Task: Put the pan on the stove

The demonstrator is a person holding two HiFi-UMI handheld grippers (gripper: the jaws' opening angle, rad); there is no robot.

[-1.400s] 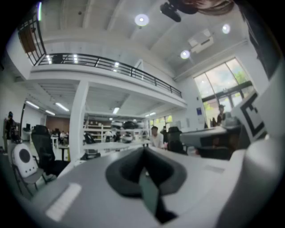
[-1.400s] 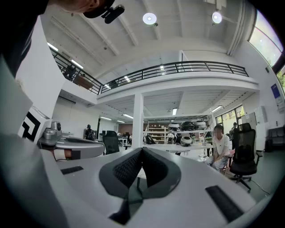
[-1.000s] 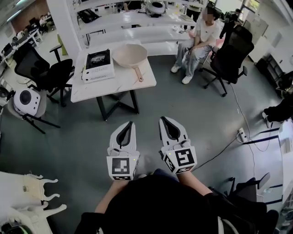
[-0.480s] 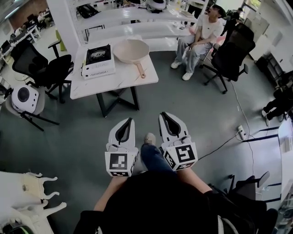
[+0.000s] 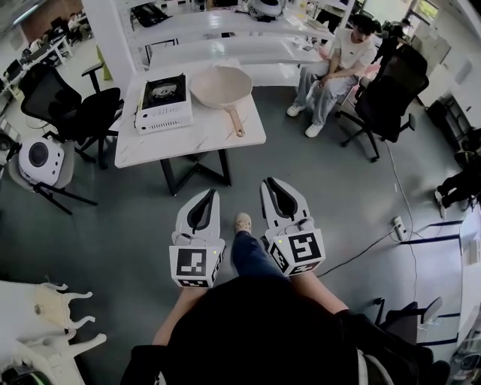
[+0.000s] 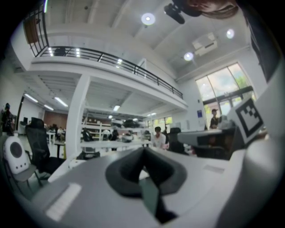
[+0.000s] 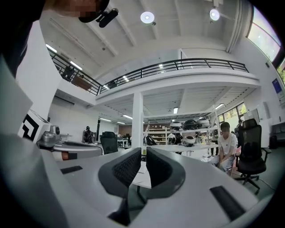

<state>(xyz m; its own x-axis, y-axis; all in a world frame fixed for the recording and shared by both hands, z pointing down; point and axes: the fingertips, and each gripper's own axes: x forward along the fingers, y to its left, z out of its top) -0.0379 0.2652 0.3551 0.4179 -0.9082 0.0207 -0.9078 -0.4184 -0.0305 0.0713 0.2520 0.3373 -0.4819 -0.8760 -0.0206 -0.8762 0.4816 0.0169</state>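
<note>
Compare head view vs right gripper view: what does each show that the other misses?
Head view only: the pan lying beside the stove, seen from above. Right gripper view only: the balcony railing and the ceiling lights. Both: the right gripper, jaws shut with nothing between them, the seated person and the black chair next to that person.

Pan (image 5: 220, 85) — one. Stove (image 5: 164, 103) — one. White table (image 5: 218, 135): one. Grippers: two, left gripper (image 5: 211, 195) and right gripper (image 5: 269, 184). Black office chairs in clear view: two, left chair (image 5: 56, 105), right chair (image 5: 394, 86). Seated person (image 5: 338, 64): one. Long white benches behind: two, far bench (image 5: 225, 22), near bench (image 5: 240, 51).
</note>
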